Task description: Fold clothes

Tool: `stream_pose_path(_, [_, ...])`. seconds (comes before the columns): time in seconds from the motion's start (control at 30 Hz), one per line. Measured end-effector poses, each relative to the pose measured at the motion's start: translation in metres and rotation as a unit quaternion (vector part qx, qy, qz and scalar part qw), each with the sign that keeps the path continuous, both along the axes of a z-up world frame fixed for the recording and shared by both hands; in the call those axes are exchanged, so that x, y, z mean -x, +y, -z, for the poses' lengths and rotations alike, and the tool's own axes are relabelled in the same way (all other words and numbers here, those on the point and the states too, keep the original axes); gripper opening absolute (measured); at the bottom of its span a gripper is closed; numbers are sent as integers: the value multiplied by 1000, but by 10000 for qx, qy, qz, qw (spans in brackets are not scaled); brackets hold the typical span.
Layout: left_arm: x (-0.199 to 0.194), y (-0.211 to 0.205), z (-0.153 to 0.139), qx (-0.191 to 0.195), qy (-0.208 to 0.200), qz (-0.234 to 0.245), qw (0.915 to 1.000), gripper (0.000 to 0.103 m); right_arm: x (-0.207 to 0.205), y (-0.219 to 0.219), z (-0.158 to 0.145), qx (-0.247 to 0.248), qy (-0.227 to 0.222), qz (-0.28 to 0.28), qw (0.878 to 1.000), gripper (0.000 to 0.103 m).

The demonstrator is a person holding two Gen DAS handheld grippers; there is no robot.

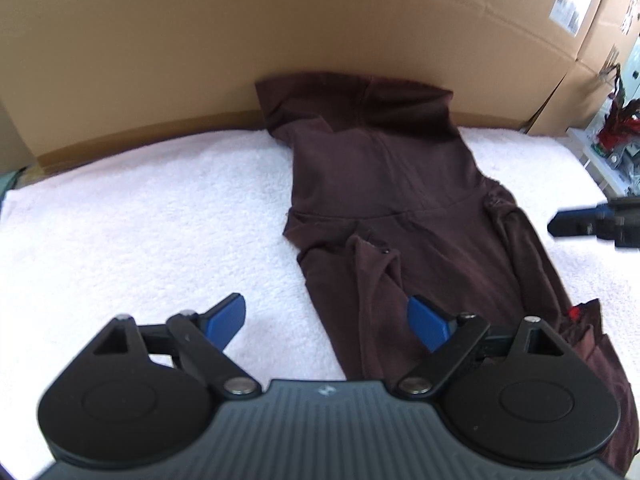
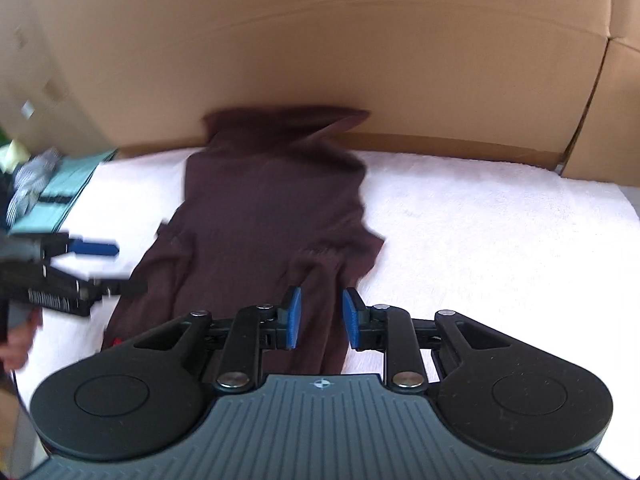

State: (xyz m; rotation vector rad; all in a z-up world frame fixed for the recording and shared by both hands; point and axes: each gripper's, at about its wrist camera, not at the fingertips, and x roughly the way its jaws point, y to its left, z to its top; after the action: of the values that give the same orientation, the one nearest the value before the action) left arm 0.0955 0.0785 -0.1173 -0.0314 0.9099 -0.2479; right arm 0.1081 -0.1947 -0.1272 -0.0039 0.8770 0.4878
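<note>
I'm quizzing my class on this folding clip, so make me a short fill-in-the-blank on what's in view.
1. The dark maroon garment lies on a fluffy ____ towel.
2. Behind the towel stands a wall of brown ____ boxes.
3. The left gripper has its blue pads spread ____.

Missing words: white; cardboard; wide apart

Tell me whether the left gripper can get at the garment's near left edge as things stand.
Probably yes. The left gripper is wide open and empty, and the garment lies flat on the white towel with that edge between the fingertips. Nothing sits in between; the right gripper is off at the other side.
</note>
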Motion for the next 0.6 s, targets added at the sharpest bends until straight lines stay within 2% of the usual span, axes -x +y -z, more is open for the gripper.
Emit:
stream_pose_path(0.1, [12, -3, -10, 337, -239, 102, 9991, 87, 4, 13, 6, 259, -212, -273, 9991, 13])
stream_pose_path(0.23, [10, -20, -14, 708, -351, 443, 9959, 87, -13, 35, 20, 298, -281, -397, 9984, 11])
stream_pose_path(0.37, [-14, -35, 9, 617, -147, 429, 9971, 86, -37, 44, 39, 220, -14, -180, 9996, 6])
stream_pose_path(0.43, [-21, -34, 17, 522, -7, 380, 9979, 86, -41, 45, 33, 141, 117, -201, 9996, 10])
stream_pose_path(0.53, [-21, -31, 19, 475, 51, 413, 9980, 86, -31, 31, 11, -289, -24, -207, 9994, 11])
stream_pose_path(0.6, [-14, -29, 14, 481, -8, 424, 9979, 86, -26, 20, 5, -360, -36, -78, 9993, 11])
